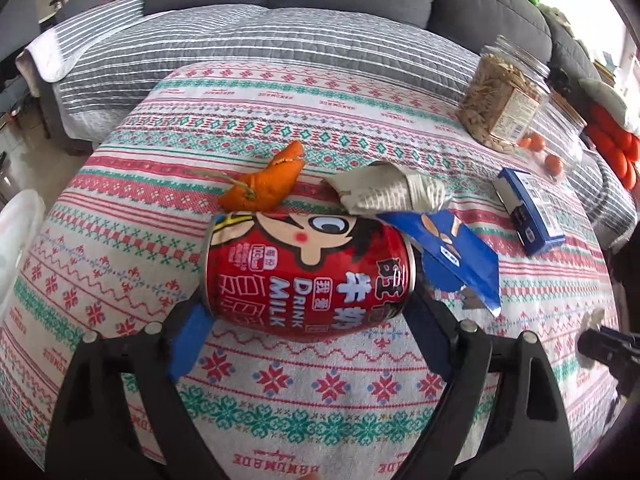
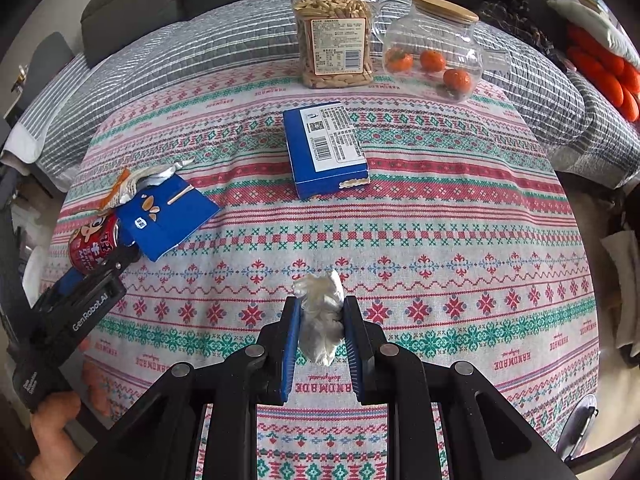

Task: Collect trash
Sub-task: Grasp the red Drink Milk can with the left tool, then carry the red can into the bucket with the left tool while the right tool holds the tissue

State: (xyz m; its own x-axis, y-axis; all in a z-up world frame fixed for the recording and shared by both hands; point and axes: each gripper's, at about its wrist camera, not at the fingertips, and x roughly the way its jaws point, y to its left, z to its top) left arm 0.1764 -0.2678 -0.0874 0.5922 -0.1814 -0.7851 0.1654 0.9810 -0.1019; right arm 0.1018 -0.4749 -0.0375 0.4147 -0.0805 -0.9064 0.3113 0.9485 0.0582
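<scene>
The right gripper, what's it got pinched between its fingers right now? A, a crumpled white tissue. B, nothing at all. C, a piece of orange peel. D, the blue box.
A: in the right wrist view the right gripper has its blue pads pressed on a crumpled white tissue, while the orange peel and the blue box lie apart on the tablecloth.

Red milk can (image 1: 310,276), blue wrapper (image 1: 452,256), seemingly orange peel (image 1: 266,184), red-green patterned tablecloth (image 1: 320,392).
</scene>
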